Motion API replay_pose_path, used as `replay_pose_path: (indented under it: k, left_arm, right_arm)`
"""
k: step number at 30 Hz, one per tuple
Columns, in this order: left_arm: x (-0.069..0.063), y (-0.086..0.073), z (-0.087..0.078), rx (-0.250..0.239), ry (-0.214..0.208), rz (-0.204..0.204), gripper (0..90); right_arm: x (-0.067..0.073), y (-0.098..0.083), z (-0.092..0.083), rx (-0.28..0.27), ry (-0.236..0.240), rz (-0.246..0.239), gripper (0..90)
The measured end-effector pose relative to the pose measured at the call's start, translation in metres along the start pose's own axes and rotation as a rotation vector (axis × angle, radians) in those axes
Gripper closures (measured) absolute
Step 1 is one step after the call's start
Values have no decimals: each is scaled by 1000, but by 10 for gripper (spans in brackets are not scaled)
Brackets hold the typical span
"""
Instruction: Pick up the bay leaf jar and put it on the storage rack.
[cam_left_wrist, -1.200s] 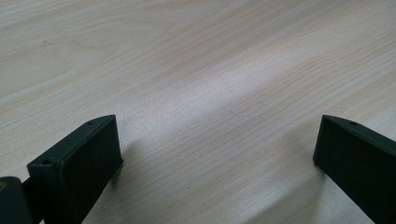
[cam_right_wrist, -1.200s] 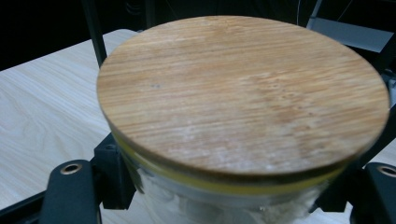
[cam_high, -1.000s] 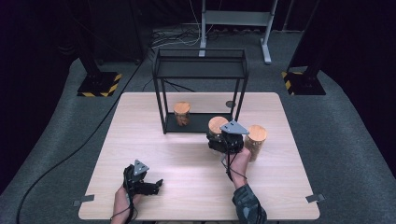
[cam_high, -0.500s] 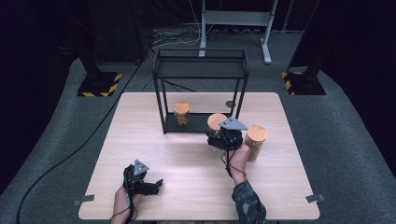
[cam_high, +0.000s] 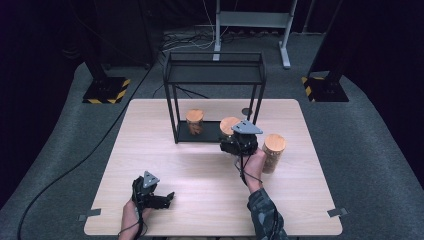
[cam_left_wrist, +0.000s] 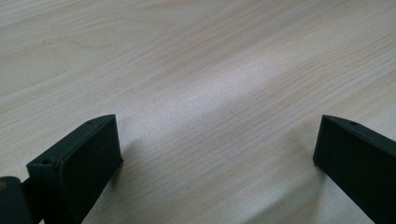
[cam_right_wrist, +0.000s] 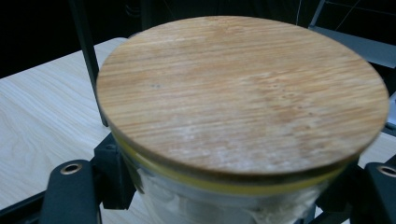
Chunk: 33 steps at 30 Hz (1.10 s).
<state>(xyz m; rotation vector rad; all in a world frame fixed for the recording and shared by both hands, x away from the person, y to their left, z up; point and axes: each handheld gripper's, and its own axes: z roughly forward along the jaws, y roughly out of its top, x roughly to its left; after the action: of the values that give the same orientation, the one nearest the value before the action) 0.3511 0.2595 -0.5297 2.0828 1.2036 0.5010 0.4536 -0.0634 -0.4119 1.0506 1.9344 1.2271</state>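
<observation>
Right claw (cam_high: 235, 145) pinched wood-lidded jar (cam_right_wrist: 243, 98) at rack (cam_high: 215, 75) front edge | left claw (cam_left_wrist: 215, 154) spread, idle | I judged: keep jar upright, clear the post.

Looked down and forward from above the near edge on the whole table (cam_high: 210, 165). Rode low over bare tabletop at near left. Sat right against a wooden jar lid (cam_right_wrist: 243, 93) at centre right; shared both spots with the high view.

Black tongs (cam_high: 234, 146), grey triangular plate; camouflage sleeve (cam_high: 266, 216).
</observation>
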Motion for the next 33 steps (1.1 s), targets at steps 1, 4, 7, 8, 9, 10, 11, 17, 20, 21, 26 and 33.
replay_pose_path:
  k: [1, 4, 7, 8, 9, 10, 11, 17, 20, 21, 26, 33]
  left_arm:
    - [0, 0, 0, 0, 0, 1, 2]
    - [0, 0, 0, 0, 0, 1, 2]
    - [0, 0, 0, 0, 0, 0, 2]
    - [0, 0, 0, 0, 0, 0, 2]
    - [0, 0, 0, 0, 0, 0, 2]
    - [0, 0, 0, 0, 0, 0, 2]
    - [0, 0, 0, 0, 0, 0, 2]
    - [0, 0, 0, 0, 0, 0, 2]
    - [0, 0, 0, 0, 0, 0, 2]
    - [0, 0, 0, 0, 0, 0, 2]
    - [0, 0, 0, 0, 0, 0, 2]
    - [0, 0, 0, 0, 0, 0, 2]
  right_arm:
    - [0, 1, 0, 0, 1, -1, 251]
    - [-2, 4, 3, 1, -3, -4, 250]
    - [-3, 6, 6, 3, -1, 2, 251]
    - [-4, 6, 7, 4, -1, 0, 251]
    - [-4, 7, 8, 6, -2, 0, 251]
    - [-4, 7, 9, 7, -3, 0, 251]
    - [-4, 8, 10, 9, -2, 1, 251]
    - [-5, 11, 16, 15, -1, -3, 251]
    - [-5, 13, 19, 19, -4, -7, 251]
    - [-5, 13, 20, 20, -3, -7, 251]
    - [-7, 15, 23, 26, -3, -3, 251]
    - [-8, 15, 27, 31, -7, -1, 251]
